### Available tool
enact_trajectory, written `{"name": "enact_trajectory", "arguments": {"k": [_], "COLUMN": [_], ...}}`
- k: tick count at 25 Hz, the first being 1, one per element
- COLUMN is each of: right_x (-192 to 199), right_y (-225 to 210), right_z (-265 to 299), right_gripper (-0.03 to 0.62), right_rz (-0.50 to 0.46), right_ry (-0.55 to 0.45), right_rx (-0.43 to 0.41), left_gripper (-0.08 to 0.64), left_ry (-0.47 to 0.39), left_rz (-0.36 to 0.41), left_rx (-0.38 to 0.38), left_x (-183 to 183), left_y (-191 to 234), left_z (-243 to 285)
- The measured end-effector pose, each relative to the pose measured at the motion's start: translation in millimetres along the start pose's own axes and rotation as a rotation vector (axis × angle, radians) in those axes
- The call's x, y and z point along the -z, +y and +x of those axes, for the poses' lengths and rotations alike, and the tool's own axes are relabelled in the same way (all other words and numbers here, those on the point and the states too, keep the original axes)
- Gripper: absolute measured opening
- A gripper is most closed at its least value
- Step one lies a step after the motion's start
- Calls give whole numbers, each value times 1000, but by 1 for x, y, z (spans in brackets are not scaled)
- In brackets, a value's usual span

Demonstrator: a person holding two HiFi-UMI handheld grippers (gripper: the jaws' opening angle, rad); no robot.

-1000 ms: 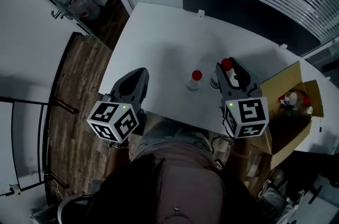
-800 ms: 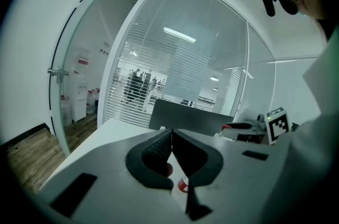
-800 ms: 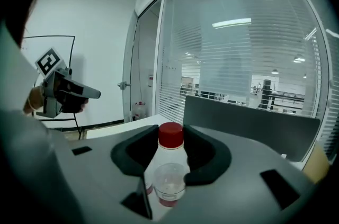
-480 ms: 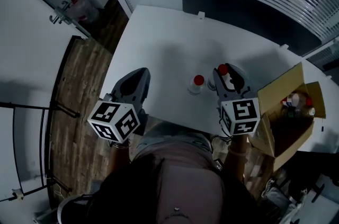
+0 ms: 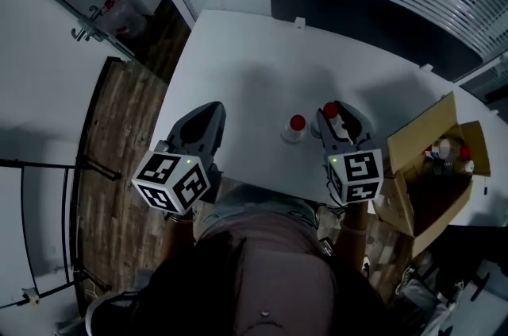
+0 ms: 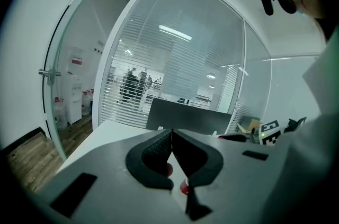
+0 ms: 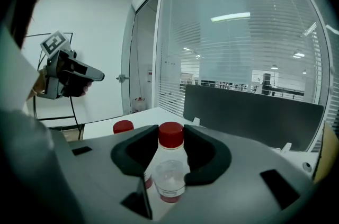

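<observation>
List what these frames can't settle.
The clear red-capped plastic bottle in the right gripper: head view shows only its cap, body under the fingers; standing or lifted, unclear.
The second red-capped bottle: right gripper view, body mostly behind a finger.
The brown cardboard box: head view, contents too small and dark.

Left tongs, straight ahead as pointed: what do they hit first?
Probably the dark panel at the far edge of the table. The left tongs sit shut, and a red cap shows below their line. Depth is unclear.

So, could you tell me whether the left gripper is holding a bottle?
No, the left gripper has its jaws pressed together with nothing between them.
</observation>
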State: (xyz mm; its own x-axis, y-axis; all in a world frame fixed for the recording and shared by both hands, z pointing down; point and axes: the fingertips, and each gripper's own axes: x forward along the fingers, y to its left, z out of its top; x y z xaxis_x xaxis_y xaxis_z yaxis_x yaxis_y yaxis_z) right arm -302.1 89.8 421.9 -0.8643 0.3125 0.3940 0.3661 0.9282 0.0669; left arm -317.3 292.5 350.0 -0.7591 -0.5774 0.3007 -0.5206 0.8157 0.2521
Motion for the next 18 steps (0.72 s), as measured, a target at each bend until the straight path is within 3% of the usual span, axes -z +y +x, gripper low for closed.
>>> {"name": "enact_trajectory", "arguments": {"k": [18], "right_x": [15], "right_y": [3], "right_z": [2], "right_gripper": [166], "right_rz": [21], "right_ry": [1], "right_rx": [-20], "left_gripper": [9], "left_ry": [16], "left_rz": [13], "left_rx": [40], "left_x": [0], "left_y": [-9], "left_z": [16]}}
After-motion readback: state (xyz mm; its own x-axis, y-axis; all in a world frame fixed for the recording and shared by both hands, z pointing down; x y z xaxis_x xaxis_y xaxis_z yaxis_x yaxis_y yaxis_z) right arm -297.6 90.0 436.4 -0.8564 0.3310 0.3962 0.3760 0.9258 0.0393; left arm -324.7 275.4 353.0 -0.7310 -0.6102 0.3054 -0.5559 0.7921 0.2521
